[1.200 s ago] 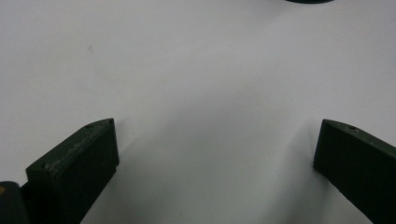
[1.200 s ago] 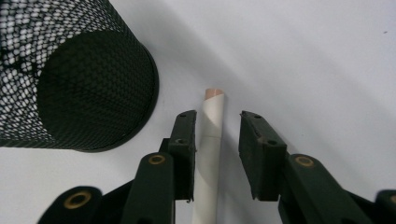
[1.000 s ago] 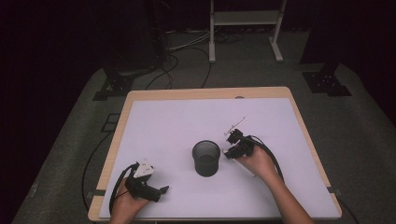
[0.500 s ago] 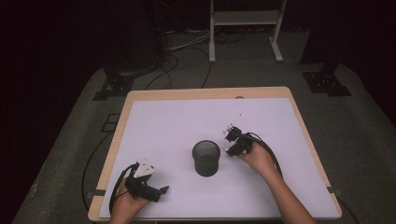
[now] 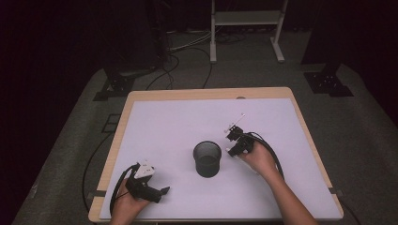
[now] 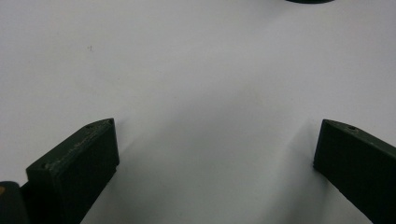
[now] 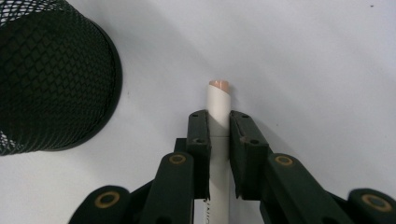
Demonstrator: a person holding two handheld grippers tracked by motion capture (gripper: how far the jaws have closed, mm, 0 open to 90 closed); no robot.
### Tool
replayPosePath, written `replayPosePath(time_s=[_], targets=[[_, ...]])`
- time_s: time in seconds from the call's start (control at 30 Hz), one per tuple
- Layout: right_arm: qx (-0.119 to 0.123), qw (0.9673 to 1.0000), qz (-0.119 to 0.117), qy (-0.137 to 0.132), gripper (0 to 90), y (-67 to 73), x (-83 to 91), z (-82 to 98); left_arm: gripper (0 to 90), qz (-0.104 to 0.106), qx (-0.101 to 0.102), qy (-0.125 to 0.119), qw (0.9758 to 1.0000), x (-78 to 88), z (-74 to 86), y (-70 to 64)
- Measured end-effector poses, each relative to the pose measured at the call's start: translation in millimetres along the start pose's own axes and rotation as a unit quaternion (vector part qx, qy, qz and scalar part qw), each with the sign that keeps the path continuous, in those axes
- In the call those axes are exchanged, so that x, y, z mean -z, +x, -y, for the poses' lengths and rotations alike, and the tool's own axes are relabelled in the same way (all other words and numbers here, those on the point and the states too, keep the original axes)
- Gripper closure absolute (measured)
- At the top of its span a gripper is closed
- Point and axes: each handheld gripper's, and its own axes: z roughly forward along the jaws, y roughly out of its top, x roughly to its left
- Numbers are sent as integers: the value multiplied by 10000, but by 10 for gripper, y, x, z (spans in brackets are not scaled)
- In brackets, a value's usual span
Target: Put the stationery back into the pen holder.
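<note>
R gripper (image 7: 218, 128) pinching white pen (image 7: 219, 100) w/ peach tip, seen in right gripper view, mesh cup (image 7: 49, 74) at 10 o'clock, L gripper (image 6: 215, 149) jaws spread over bare white table (image 6: 196, 70), high view: cup (image 5: 207, 158) mid-table, pen at its 3 o'clock

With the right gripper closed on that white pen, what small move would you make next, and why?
Probably lift the white pen off the table and carry it over the black mesh cup. The right gripper clamps it, and the cup stands open just beside.
</note>
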Motion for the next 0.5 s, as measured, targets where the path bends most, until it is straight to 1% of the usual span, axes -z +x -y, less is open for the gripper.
replayPosePath(time_s=[0.03, 0.07, 0.13, 0.17, 0.2, 0.27, 0.3, 0.33, 0.37, 0.4, 0.43, 0.47, 0.5], targets=[[0, 10000, 0, 0, 779, 0, 0, 0, 0, 0, 0, 0, 10000, 0, 0, 0], [-28, 10000, -15, -60, 779, -10, 24, 24, 0, 1, 0, 0, 10000, 0, 0, 0], [-6, 10000, -23, -88, 779, -19, 35, 33, 0, 0, -1, 1, 10000, 0, 0, 0], [-39, 9999, -46, -148, 778, -27, 62, 45, 0, 0, 0, 0, 10000, 0, 0, 0], [-86, 9996, -85, -274, 779, -49, 113, 62, 0, 1, 1, -1, 10000, 0, 0, 1], [-130, 9991, -136, -391, 779, -61, 163, 73, 0, 1, 2, -5, 10000, -1, 0, 1], [-130, 9991, -136, -391, 779, -61, 163, 73, 0, 1, 2, -5, 10000, -1, 0, 1], [-159, 9981, -186, -559, 779, -70, 236, 85, 0, 2, 1, -2, 10000, 0, 0, 1], [-191, 9977, -211, -623, 778, -68, 261, 87, 0, 1, 4, -12, 10000, -2, 1, 1], [-191, 9977, -211, -623, 778, -68, 261, 87, 0, 1, 4, -12, 10000, -2, 1, 1], [-192, 9971, -233, -699, 779, -70, 294, 91, 0, 3, 2, -3, 10000, -1, 0, 2], [-190, 9958, -251, -865, 779, -63, 369, 95, 0, 1, 4, -13, 10000, -2, 1, 1], [-192, 9953, -266, -916, 779, -59, 394, 96, 0, 1, 4, -13, 10000, -2, 1, 1]])
